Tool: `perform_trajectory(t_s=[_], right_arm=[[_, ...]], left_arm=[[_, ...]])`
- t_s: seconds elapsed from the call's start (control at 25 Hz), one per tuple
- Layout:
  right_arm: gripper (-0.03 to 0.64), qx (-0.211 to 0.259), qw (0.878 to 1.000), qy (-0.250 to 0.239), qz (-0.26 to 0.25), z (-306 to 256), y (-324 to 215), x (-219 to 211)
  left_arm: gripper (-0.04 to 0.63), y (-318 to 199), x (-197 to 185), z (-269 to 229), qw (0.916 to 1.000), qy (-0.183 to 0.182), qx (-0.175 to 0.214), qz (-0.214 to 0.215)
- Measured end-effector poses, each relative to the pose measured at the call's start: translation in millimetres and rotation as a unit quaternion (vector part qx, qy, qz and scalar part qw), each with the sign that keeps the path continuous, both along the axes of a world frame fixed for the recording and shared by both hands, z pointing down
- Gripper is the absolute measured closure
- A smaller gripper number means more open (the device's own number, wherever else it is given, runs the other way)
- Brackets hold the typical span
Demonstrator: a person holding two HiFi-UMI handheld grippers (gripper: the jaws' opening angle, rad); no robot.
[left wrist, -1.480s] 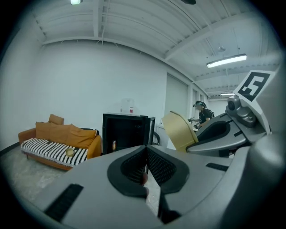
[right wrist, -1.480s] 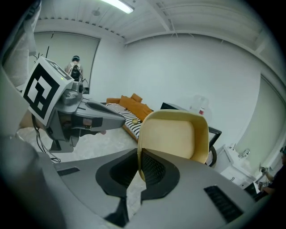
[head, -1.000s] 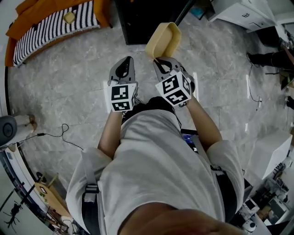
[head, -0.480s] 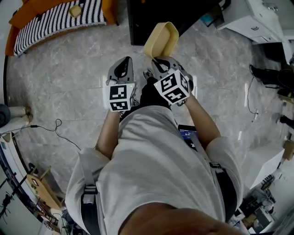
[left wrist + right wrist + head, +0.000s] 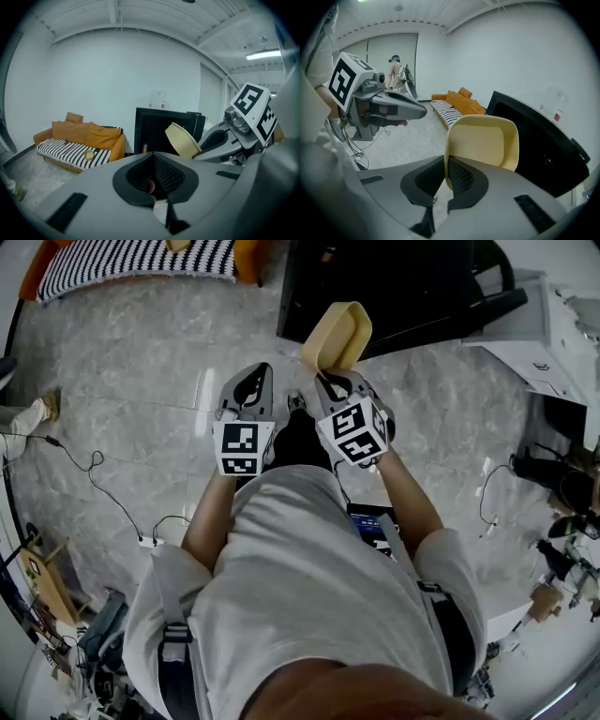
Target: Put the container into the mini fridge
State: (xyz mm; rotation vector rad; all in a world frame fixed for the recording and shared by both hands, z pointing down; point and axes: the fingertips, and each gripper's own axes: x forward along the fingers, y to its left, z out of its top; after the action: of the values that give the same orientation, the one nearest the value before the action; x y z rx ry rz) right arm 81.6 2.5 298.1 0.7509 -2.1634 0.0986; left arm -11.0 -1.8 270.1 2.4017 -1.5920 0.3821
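While the cream container (image 5: 339, 334) is pinched by its rim in the right claw (image 5: 330, 381), it is held tilted above the marble floor (image 5: 122, 381), just short of the black mini fridge (image 5: 394, 287) & not yet inside it. In the right gripper view the container's near wall is seen clamped between the pads, w/ the fridge front filling the bkgd beyond. The left claw (image 5: 251, 381) is carried just beside the right one, apart from the container; its pads are drawn together, narrow, w/ nothing gripped. Compared w/ a second ago, the fridge is shown much larger at the top of the head view & closer to the container, whereas before only a dark edge of it was seen. The striped sofa (image 5: 141, 259) has been pushed to the top-left edge. Both claws have been kept side by side in front of the person, & the grip on the container is unchanged
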Motion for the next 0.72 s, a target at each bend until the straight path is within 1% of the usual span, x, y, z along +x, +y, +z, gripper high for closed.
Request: perform_trajectory(t_s=[0.16,0.24,0.28,0.36,0.44,0.52,0.6,0.68,0.72], right_arm=[[0.574,-0.024,0.999,0.010,-0.023,22,-40,1],[0.574,-0.031,0.999,0.012,-0.031,32,-51,2],[0.574,-0.037,0.999,0.012,-0.036,38,-56,0],[0.574,-0.050,0.997,0.018,-0.050,55,-66,-2],[0.574,-0.054,0.996,0.029,-0.062,67,-76,1],[0.574,-0.054,0.996,0.037,-0.067,69,-83,5],[0.574,-0.060,0.995,0.046,-0.071,69,-80,10],[0.574,-0.063,0.993,0.060,-0.076,74,-71,10],[0.574,-0.061,0.993,0.067,-0.078,79,-69,6]], left_arm=[[0.583,-36,2,17,0.9996,-0.013,-0.022,-0.012],[0.583,-47,4,25,0.9992,-0.012,-0.031,-0.022],[0.583,-53,3,31,0.9986,-0.003,-0.040,-0.034],[0.583,-63,-1,50,0.9955,0.025,-0.065,-0.065],[0.583,-73,3,61,0.9928,0.043,-0.078,-0.080],[0.583,-81,7,60,0.9930,0.043,-0.071,-0.084],[0.583,-78,9,57,0.9932,0.047,-0.062,-0.086],[0.583,-72,3,65,0.9936,0.053,-0.058,-0.082],[0.583,-71,-2,72,0.9944,0.050,-0.055,-0.075]])
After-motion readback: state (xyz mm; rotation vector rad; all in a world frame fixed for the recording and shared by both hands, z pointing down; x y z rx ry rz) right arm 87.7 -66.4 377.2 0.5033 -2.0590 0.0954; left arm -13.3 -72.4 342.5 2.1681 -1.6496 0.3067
